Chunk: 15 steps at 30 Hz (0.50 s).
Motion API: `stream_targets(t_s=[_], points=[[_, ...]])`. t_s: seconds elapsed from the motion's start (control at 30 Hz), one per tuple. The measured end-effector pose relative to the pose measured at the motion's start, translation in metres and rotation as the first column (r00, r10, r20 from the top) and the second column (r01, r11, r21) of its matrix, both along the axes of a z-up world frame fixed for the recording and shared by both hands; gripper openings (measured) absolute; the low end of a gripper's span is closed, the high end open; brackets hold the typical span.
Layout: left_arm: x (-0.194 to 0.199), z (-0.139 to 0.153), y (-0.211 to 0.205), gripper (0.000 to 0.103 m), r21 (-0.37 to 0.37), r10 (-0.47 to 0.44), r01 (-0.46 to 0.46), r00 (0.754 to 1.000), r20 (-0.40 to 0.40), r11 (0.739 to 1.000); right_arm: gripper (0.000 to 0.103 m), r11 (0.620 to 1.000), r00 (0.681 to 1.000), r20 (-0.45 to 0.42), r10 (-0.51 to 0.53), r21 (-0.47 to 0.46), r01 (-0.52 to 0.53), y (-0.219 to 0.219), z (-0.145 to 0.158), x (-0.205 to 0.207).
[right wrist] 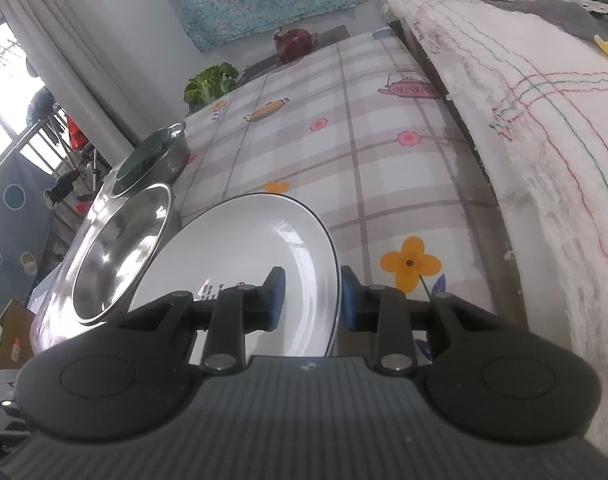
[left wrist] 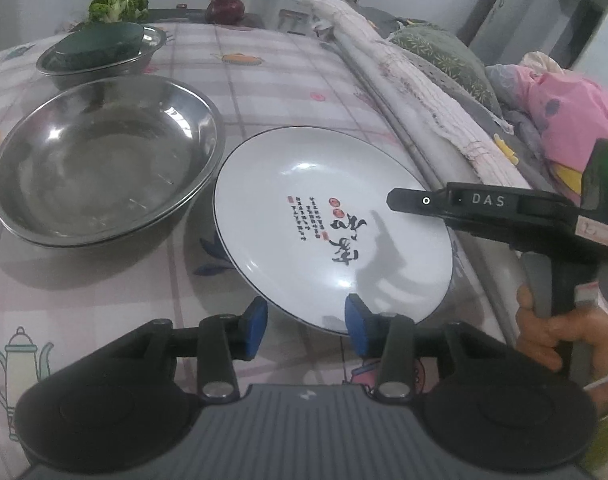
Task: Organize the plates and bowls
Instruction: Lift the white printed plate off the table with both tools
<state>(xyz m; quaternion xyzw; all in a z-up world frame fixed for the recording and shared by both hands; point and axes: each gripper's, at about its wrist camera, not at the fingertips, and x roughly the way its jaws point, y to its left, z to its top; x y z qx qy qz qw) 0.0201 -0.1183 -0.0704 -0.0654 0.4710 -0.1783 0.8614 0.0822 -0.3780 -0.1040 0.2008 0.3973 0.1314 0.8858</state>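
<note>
1. The plate (left wrist: 332,232) is tilted off the tablecloth (left wrist: 264,80), just right of the big steel bowl (left wrist: 104,160).
2. The right gripper (right wrist: 310,300) straddles the plate's right rim, pads not visibly pressing.
3. The left gripper (left wrist: 304,320) is parted at its near rim, not clamping.

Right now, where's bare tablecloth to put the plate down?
Free: the checked cloth beyond the white plate, between the small steel bowl and the folded quilt. Crowded: left side, where the big steel bowl sits beside the plate.
</note>
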Motion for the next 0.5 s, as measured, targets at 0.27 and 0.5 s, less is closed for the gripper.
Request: stream_targets(t_s=[0.27, 0.5], points=[[0.007, 0.005, 0.007, 0.047, 0.010, 0.028, -0.029, 0.999, 0.035, 1.000, 0.029, 1.000, 1.000, -0.003, -0.009, -0.003, 0.009, -0.001, -0.001, -0.007], [0.016, 0.002, 0.006, 0.047, 0.022, 0.041, -0.042, 0.999, 0.034, 0.999, 0.029, 0.999, 0.999, -0.011, -0.037, 0.015, 0.037, -0.009, -0.003, -0.015]])
